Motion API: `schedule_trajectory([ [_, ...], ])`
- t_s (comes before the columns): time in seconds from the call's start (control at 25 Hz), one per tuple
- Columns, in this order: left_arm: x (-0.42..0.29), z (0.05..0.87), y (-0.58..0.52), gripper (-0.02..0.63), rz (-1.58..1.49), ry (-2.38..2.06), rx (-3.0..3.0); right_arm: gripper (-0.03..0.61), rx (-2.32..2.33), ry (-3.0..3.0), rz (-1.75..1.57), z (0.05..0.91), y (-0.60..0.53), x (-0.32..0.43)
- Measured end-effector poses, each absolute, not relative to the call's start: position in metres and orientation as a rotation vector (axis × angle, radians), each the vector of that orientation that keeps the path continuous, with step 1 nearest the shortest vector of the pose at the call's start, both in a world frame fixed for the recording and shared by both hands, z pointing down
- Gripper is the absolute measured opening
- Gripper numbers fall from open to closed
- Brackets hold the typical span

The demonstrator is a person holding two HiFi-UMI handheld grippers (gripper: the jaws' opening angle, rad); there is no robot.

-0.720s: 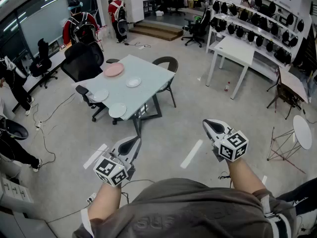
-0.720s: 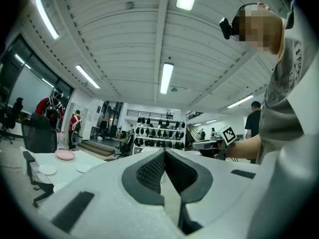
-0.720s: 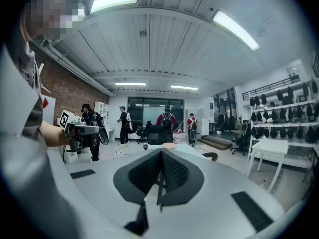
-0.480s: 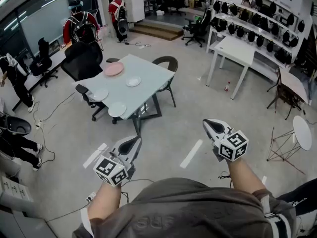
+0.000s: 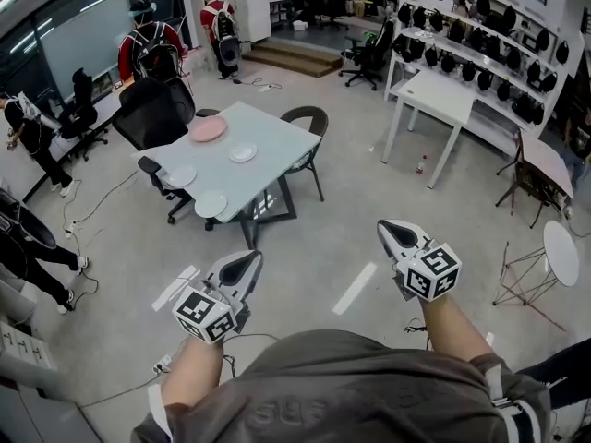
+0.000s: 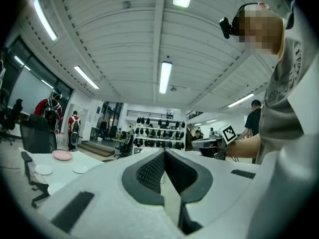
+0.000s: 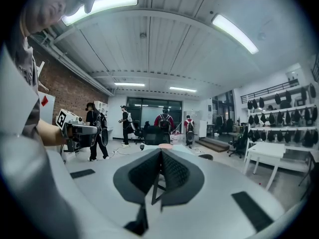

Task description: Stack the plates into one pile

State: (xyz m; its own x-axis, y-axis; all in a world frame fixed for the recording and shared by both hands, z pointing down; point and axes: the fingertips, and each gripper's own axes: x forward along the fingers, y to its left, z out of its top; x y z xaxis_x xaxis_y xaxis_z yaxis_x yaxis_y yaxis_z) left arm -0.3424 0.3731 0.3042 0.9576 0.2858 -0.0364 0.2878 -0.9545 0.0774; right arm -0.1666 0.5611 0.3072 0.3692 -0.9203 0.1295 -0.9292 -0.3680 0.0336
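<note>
Far ahead on the desk [image 5: 277, 141], four plates [image 5: 211, 204] lie apart as before, stacking unbegun; left tongs [image 5: 244, 264] and right tongs [image 5: 397, 233] stay closed, empty.

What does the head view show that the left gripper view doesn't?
Only the head view shows the white tape strip on the floor and the round side table.

Only the left gripper view shows the ceiling lights and a close look at the left gripper, its tongs pressed shut with nothing between them.

Both show the pink plate on the table, the rack of black helmets and the right gripper.
</note>
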Motion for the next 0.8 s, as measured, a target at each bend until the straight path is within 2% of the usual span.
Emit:
schedule_trajectory([
  [0.48,-0.281,0.302,0.471,0.006,-0.033,0.505,3.018,-0.002,2.531,-1.759,0.090,0.300,0.643,-0.126],
  [0.52,-0.275,0.302,0.478,0.006,-0.031,0.516,3.017,0.114,2.529,-1.774,0.096,0.299,0.647,-0.123],
  [0.56,-0.271,0.302,0.484,0.006,-0.029,0.527,3.019,0.172,2.524,-1.785,0.103,0.299,0.651,-0.121],
  [0.8,-0.245,0.299,0.497,0.006,-0.025,0.571,3.026,0.186,2.536,-1.775,0.095,0.299,0.666,-0.103],
])
